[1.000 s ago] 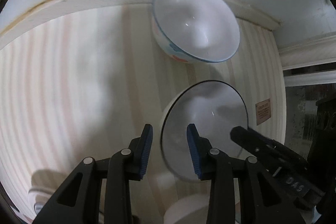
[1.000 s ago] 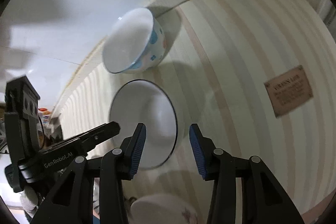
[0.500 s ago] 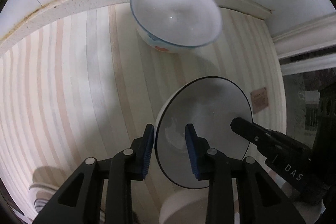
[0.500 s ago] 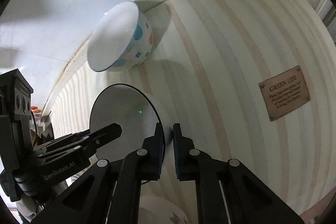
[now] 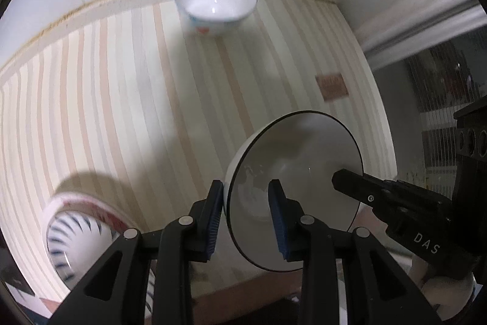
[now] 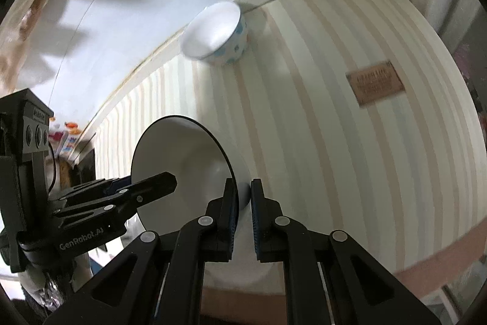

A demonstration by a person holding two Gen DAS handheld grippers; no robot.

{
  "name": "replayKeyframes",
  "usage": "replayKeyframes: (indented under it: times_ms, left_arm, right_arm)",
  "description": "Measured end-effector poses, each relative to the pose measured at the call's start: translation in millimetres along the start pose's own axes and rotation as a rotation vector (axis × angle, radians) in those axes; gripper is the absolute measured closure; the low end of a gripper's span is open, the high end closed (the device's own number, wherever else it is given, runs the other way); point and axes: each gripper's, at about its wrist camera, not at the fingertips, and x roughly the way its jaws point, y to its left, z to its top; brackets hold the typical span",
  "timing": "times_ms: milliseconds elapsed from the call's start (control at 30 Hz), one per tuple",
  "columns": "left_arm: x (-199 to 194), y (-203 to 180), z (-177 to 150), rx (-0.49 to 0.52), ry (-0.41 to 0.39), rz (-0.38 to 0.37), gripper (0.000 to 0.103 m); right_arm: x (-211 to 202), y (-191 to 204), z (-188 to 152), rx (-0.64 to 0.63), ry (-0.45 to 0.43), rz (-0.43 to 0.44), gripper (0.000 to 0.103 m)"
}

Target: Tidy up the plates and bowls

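White ceramic bowl with a thin black rim (image 5: 298, 172) hangs above the striped bench (image 5: 121, 99), its rim pinched on opposite sides by the left gripper (image 5: 247, 215) and right gripper (image 6: 242, 203). Uneven pulling could twist it free.

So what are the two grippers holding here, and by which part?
Both hold the black-rimmed white bowl by its rim: left gripper on one side, right gripper on the opposite side.
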Motion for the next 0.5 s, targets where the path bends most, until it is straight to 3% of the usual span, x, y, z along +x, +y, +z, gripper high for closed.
replayKeyframes:
  times_ms: [233,500]
  left_arm:
    - [26,-2,-30,0.004,0.065,0.033,0.075]
    - [46,-4,-41,0.03,0.104,0.094,0.075]
  right_arm:
    - [5,-14,-45,0.031,0.055,0.0,0.092]
    - [25,-23,-58,0.026,0.097,-0.022,0.092]
